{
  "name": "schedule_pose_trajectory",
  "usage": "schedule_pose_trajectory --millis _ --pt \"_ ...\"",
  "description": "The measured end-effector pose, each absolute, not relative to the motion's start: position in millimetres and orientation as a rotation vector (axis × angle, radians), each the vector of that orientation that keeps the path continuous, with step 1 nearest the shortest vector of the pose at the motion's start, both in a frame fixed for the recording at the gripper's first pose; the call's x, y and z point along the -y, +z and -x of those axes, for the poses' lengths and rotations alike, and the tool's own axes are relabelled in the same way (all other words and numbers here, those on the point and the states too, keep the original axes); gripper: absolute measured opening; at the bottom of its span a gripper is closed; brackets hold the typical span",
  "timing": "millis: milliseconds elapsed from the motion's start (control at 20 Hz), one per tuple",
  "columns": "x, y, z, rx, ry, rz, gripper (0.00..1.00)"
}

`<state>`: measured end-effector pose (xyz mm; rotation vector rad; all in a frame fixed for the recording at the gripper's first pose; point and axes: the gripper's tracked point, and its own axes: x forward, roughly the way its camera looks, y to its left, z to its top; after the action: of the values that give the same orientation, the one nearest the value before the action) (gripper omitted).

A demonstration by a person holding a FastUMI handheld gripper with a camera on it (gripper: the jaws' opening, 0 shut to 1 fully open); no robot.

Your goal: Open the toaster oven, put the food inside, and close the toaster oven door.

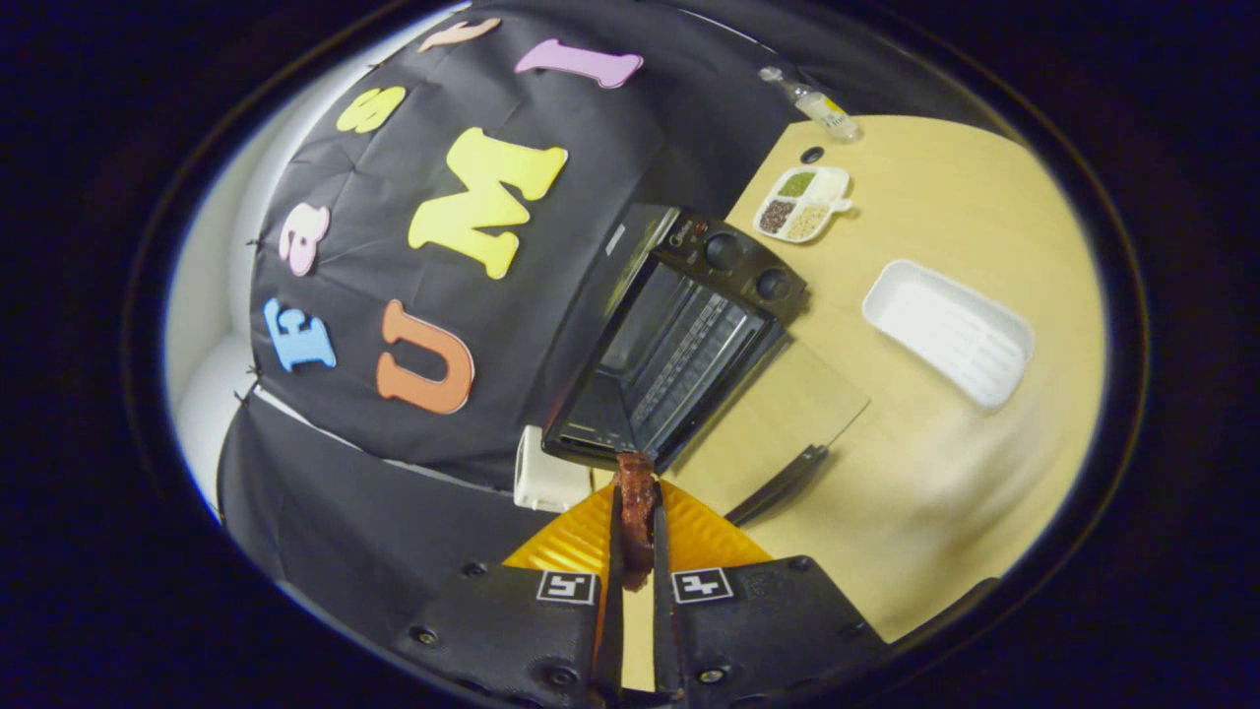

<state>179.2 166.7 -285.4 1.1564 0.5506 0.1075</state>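
My gripper [636,492] is shut on a dark reddish-brown piece of food [636,512], a strip that sticks out past the fingertips. Just beyond it stands the black toaster oven [679,335], its glass door [787,414] swung down flat onto the wooden table, with the door handle [783,483] at its outer edge. The oven's wire rack [689,359] shows inside the open cavity. Two knobs [748,266] sit on the oven's control panel. The food's tip hangs close to the near corner of the oven mouth.
A white rectangular tray [950,330] lies on the table beyond the oven door. Farther off sit a divided dish of spices [802,202] and a small bottle [817,106]. A cream-coloured block [546,478] rests beside the oven. An orange ribbed piece [699,537] lies under the fingers.
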Motion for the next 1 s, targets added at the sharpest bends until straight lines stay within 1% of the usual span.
schedule_pose_trajectory --millis 200,500,650,900,1000 --pt "-188.7 -308.6 -234.4 -0.478 0.041 -1.274 0.15" --pt "-189.8 -337.1 -314.8 -0.397 -0.064 -1.336 0.15" --pt "-186.7 -351.8 -343.7 -0.4 -0.115 -1.29 0.15" --pt "-178.5 -355.0 -384.0 -0.36 -0.148 -1.27 0.15" --pt "-182.2 -360.1 -391.9 -0.381 -0.151 -1.215 0.15"
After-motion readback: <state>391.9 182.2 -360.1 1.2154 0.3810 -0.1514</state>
